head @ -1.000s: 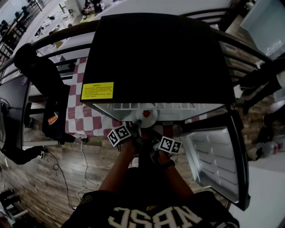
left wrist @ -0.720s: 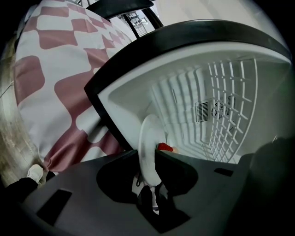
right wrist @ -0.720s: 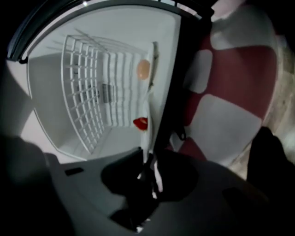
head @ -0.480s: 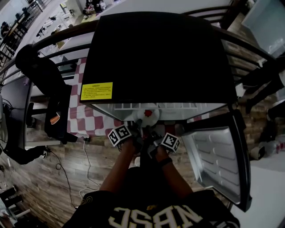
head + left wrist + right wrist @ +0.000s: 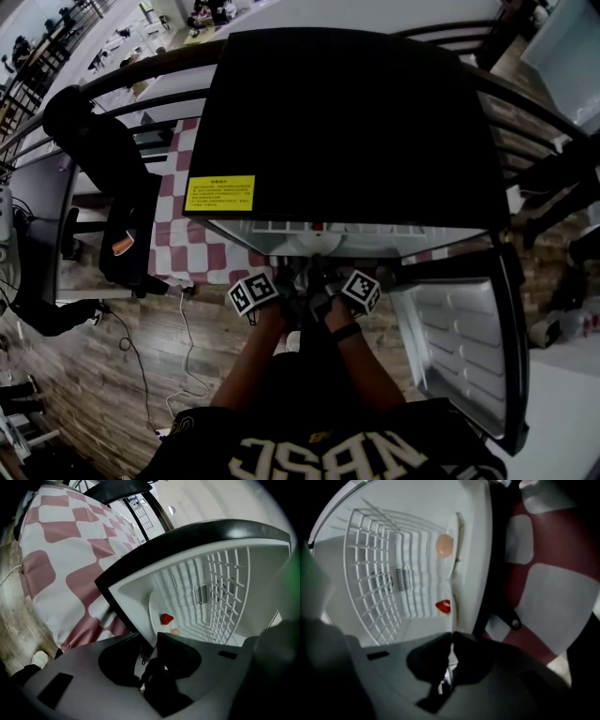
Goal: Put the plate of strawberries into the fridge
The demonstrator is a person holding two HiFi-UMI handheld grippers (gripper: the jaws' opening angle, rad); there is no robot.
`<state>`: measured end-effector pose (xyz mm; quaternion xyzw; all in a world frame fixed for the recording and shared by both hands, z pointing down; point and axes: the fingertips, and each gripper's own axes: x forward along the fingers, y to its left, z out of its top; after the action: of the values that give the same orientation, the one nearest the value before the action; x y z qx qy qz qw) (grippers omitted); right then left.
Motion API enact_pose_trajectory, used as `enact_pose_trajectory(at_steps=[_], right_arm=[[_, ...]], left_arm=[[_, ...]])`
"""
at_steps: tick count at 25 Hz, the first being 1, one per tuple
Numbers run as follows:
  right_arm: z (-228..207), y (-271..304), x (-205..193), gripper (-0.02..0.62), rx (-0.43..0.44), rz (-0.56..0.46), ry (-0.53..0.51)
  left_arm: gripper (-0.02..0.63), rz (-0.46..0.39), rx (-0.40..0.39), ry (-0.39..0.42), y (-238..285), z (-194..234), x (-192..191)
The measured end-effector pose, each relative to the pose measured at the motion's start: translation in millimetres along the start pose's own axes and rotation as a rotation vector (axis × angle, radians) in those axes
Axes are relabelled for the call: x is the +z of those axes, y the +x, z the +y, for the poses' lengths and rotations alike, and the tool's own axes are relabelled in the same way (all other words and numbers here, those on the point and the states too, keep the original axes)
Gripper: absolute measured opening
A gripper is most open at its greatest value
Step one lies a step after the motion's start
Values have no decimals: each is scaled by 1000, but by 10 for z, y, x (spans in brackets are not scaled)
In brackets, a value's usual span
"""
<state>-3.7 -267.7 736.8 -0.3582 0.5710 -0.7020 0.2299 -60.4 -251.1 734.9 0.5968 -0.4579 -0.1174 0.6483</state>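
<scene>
Both grippers meet at the mouth of the black-topped, white-lined fridge (image 5: 347, 112), centre of the head view. The left gripper (image 5: 151, 641) is clamped on the rim of the round white plate (image 5: 153, 613). The plate is inside the fridge, carrying a red strawberry (image 5: 167, 618), with the white wire rack (image 5: 225, 588) beyond. The right gripper (image 5: 452, 637) has just closed its jaws, pinching the same rim.

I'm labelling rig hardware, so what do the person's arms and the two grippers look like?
The left gripper and right gripper both have grey moulded bodies with black fingers. Each carries a white cube printed with black square markers. The person wears a dark shirt with white lettering and a dark band on the right wrist.
</scene>
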Motion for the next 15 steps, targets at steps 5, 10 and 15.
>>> enact_pose_trajectory(at_steps=[5,10,15], right_arm=[[137,194,136,32,4,-17,7],[130,356,216,32,-27,-20,5],[170,462,265,33,-55,-31,2]], left_arm=[[120,-12,8,-13,-203,108,-22],[120,-17,20,-31,-333,227,-57],[120,-33,14,-42,-444,223,-30]])
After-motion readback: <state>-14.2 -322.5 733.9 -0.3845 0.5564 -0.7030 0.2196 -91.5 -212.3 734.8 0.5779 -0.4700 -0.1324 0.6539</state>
